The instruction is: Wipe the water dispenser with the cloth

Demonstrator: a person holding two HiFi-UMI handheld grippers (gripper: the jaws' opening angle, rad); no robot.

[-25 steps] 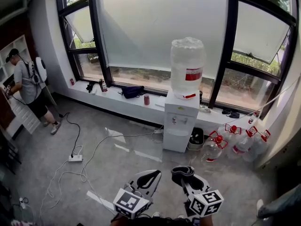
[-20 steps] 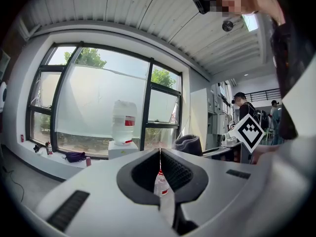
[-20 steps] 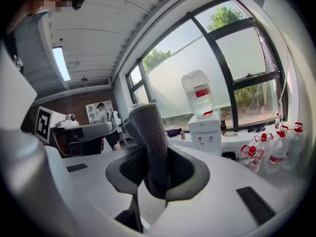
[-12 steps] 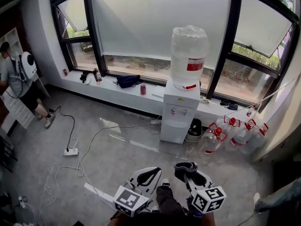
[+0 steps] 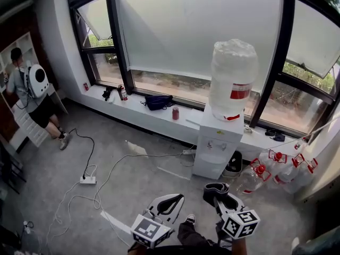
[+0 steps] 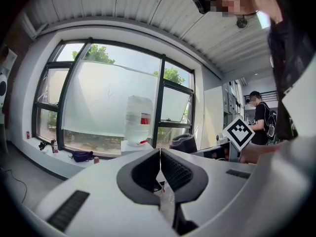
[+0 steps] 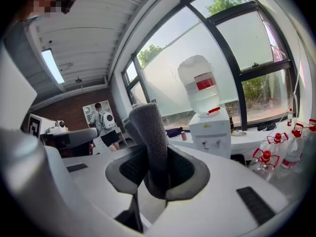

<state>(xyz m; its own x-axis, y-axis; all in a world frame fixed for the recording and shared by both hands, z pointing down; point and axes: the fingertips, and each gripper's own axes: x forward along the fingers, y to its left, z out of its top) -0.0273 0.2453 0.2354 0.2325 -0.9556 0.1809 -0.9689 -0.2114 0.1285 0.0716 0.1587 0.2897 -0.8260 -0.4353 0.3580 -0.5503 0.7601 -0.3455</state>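
Note:
A white water dispenser point(image 5: 218, 145) with a large clear bottle point(image 5: 232, 81) on top stands by the window ledge; the dispenser point(image 7: 212, 130) and bottle point(image 6: 137, 120) also show far off in both gripper views. My right gripper point(image 5: 213, 191) is low in the head view, shut on a folded grey cloth point(image 7: 148, 142) that sticks up between its jaws. My left gripper point(image 5: 171, 200) is beside it, jaws shut with nothing between them. Both are well short of the dispenser.
Several water jugs with red caps point(image 5: 276, 166) stand right of the dispenser. White cables and a power strip point(image 5: 87, 179) lie on the floor at left. A bag point(image 5: 158, 102) and a red can point(image 5: 175, 113) rest on the ledge. A person with a backpack point(image 5: 32, 92) stands far left.
The head view has shifted: the dispenser now sits further right and slightly nearer. Both grippers keep the same hold and place low in the frame. The person at left has moved little.

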